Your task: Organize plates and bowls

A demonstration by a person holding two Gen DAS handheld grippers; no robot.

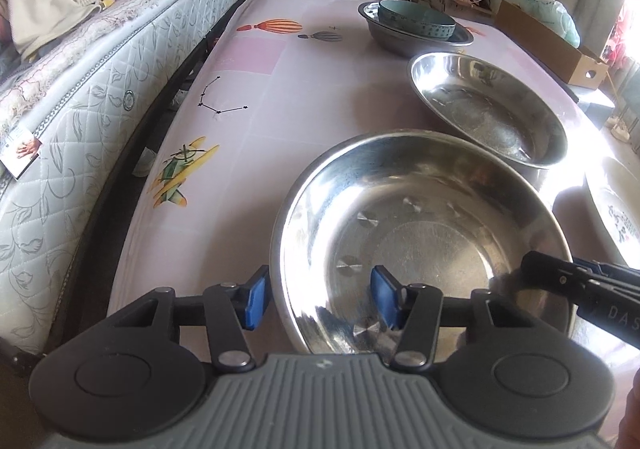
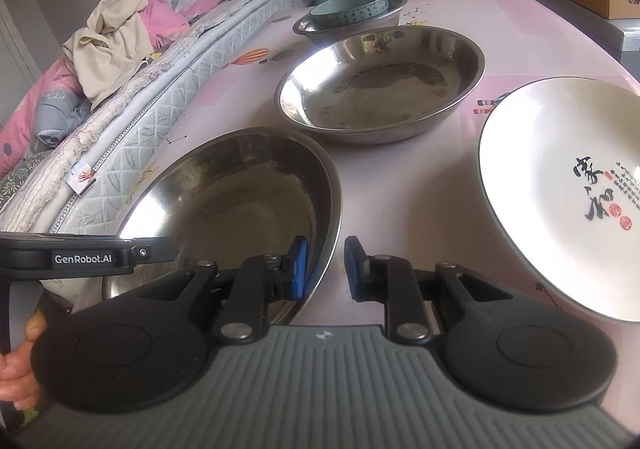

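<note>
We've got both grippers on the near steel basin (image 1: 420,245), w/ one on each side so the wide rim lifts level. Left gripper (image 1: 318,297) straddles the near-left rim, pads apart, not pressing yet. Right gripper (image 2: 326,267) is clamped on the near-right rim, pads nearly together. Second steel basin (image 2: 380,81) sits just beyond, prob. the stacking spot. Teal bowl (image 2: 348,11) already nests in the far steel bowl (image 2: 352,25). White plate (image 2: 560,189) waits at right.

Near steel bowl (image 2: 224,189) front, 2nd steel bowl (image 2: 380,85) behind, plate (image 2: 560,185) right, small bowl (image 2: 348,11) in far bowl (image 2: 304,27).
</note>
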